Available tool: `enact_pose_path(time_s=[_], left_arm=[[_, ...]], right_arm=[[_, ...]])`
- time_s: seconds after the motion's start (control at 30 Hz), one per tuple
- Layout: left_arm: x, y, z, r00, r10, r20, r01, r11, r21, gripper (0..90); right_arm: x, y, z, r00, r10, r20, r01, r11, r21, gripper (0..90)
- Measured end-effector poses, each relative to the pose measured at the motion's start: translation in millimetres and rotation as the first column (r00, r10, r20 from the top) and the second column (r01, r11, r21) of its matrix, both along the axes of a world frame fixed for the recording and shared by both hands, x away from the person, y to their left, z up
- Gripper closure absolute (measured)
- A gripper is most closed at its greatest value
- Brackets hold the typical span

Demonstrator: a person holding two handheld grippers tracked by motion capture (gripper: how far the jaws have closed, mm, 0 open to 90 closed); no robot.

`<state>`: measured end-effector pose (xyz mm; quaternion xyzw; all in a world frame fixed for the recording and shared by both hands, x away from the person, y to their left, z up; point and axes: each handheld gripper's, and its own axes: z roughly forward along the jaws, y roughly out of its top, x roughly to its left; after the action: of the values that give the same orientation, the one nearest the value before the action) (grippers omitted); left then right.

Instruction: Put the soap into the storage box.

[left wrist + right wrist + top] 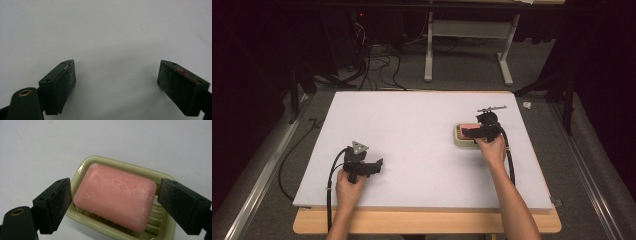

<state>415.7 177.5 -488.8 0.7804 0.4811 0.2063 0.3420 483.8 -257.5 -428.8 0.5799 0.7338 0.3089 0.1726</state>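
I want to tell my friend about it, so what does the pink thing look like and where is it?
Look at the big white table, then over to its right side, where the right gripper hovers with its jaws open. There a pale green soap dish sits, and in it lies the pink soap. It is a rounded block with whitish scuffs, the one pink thing on the table.

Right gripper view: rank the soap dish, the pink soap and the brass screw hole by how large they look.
1. Soap dish, largest
2. Pink soap, lying inside it
3. Brass screw hole, smallest, though nearest the camera
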Motion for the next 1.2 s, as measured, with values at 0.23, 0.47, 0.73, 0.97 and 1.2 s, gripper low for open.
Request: enact_pose_path(time_s=[0.23, 0.47, 0.73, 0.97, 1.2], left_arm=[[0.0, 0.0, 0.0, 1.0, 0.0, 0.0, 0.0, 1.0, 0.0, 15.6], [0.0, 0.0, 0.0, 1.0, 0.0, 0.0, 0.0, 1.0, 0.0, 15.7], [0.1, 0.1, 0.1, 1.0, 0.0, -0.001, 0.0, 1.0, 0.0, 15.7], [0.1, 0.1, 0.1, 1.0, 0.0, -0.001, 0.0, 1.0, 0.0, 15.7], [0.0, 0.1, 0.1, 1.0, 0.0, -0.001, 0.0, 1.0, 0.0, 15.6]], right_arm=[[-5.1, -2.1, 3.2, 0.9997, 0.008, 0.025, -0.008, 1.0, -0.002, 12.8], [-11.8, -6.2, 8.0, 0.9975, 0.01, 0.07, -0.011, 0.9999, 0.012, 13.0], [-18.3, -8.9, 15.4, 0.9951, 0.002, 0.099, -0.004, 0.9999, 0.015, 15.9], [-23.1, -8.3, 19.9, 0.9935, 0.009, 0.114, -0.009, 0.9999, 0.004, 17.5], [-29.2, -11.2, 25.3, 0.9909, 0.016, 0.134, -0.017, 0.9998, 0.005, 17.0]])
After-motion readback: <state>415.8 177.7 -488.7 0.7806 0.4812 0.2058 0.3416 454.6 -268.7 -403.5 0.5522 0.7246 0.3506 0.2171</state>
